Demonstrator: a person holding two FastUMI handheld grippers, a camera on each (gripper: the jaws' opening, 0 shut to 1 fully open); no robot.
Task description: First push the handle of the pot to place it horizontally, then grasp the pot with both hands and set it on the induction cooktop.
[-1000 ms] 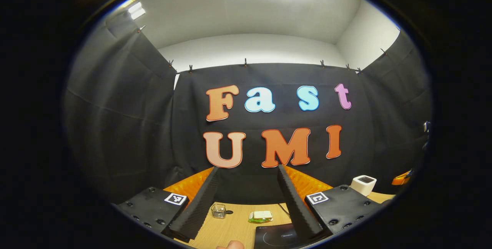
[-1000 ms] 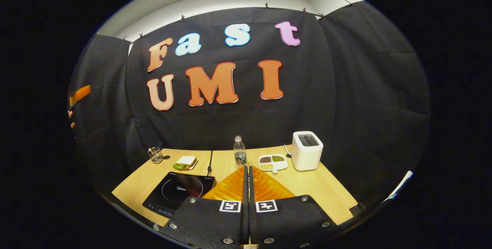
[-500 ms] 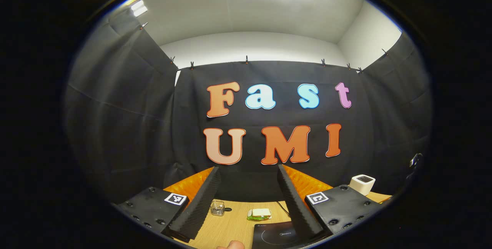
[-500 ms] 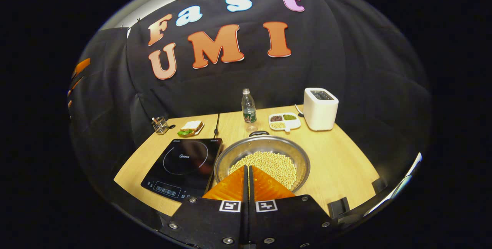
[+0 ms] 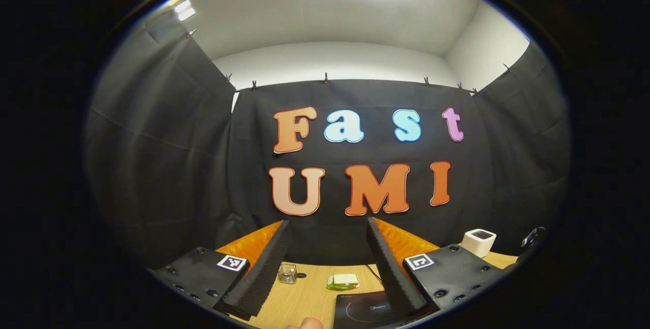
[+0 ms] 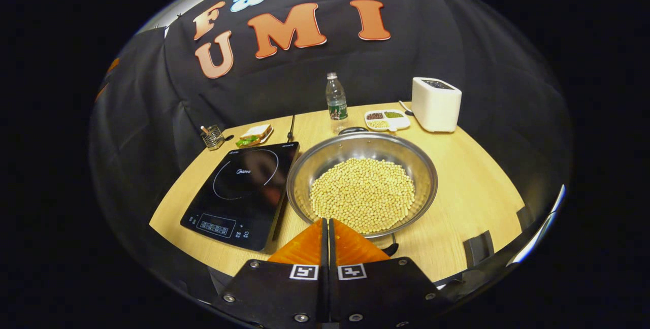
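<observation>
A wide steel pot (image 6: 350,147) holding pale beans (image 6: 363,194) stands on the wooden table (image 6: 472,187), right beside the black induction cooktop (image 6: 244,184). One small pot handle (image 6: 353,130) sits at the far rim, another dark handle (image 6: 391,249) at the near rim. My right gripper (image 6: 325,222) is shut and empty, above the pot's near edge. In the left gripper view my left gripper (image 5: 327,225) is open with nothing between its fingers, held high and facing the back wall, with a corner of the cooktop (image 5: 363,309) below it.
Along the table's back stand a water bottle (image 6: 335,98), a white toaster (image 6: 435,103), a divided dish of grains (image 6: 387,119), a sandwich on a plate (image 6: 254,135) and a small glass holder (image 6: 213,136). A cable (image 6: 291,127) runs from the cooktop.
The right gripper view has tipped down toward the table, so the pot has come fully into sight. The left gripper has barely moved and stays open.
</observation>
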